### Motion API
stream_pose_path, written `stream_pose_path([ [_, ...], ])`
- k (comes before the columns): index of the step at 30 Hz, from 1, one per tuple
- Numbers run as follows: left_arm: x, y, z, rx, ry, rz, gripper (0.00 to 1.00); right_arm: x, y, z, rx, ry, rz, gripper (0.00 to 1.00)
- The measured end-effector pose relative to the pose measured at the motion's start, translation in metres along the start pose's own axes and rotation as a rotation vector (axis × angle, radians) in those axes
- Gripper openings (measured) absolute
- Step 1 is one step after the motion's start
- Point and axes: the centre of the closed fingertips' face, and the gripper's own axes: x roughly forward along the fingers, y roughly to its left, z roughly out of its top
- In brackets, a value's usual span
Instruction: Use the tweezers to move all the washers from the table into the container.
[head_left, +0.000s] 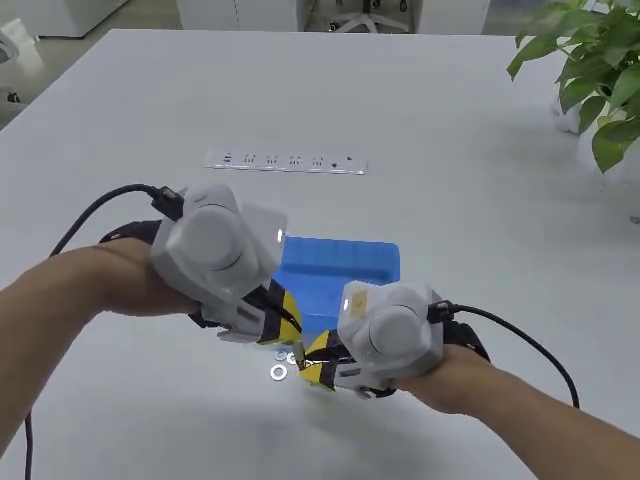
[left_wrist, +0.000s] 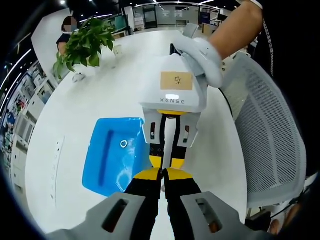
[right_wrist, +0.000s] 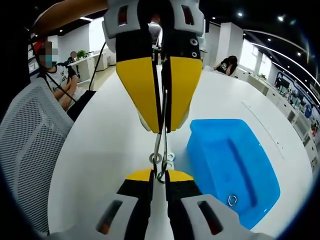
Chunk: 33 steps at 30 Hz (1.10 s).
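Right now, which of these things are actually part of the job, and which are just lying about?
Part of the job: tweezers, washers, blue container.
Just lying about: power strip, leafy plant, mesh chair.

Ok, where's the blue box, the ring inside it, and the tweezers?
Box (right_wrist: 207, 155): right gripper view, on its left rim.
Ring (right_wrist: 229, 201): right gripper view, on its metal band.
Tweezers (right_wrist: 158, 145): right gripper view, on one thin arm.
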Motion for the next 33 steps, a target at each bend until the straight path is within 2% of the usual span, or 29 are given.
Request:
stream_pose_path([
  [13,0.0012,-0.0019,0.0013,0.01,-0.003,-0.01,0.06,-0.0001,0.0005,-0.0003,-0.008,0.006,-0.001,0.1],
  [20,0.0012,-0.0016,0.0012,0.013,-0.004,-0.012,0.06,-0.0005,-0.0001,0.005,0.006,-0.017,0.004,0.11],
  [33,0.0014,-0.0016,0.0006,0.009,-0.003,-0.013,0.06,0.0009,0.001,0.0058,0.019,-0.017,0.011,0.1],
])
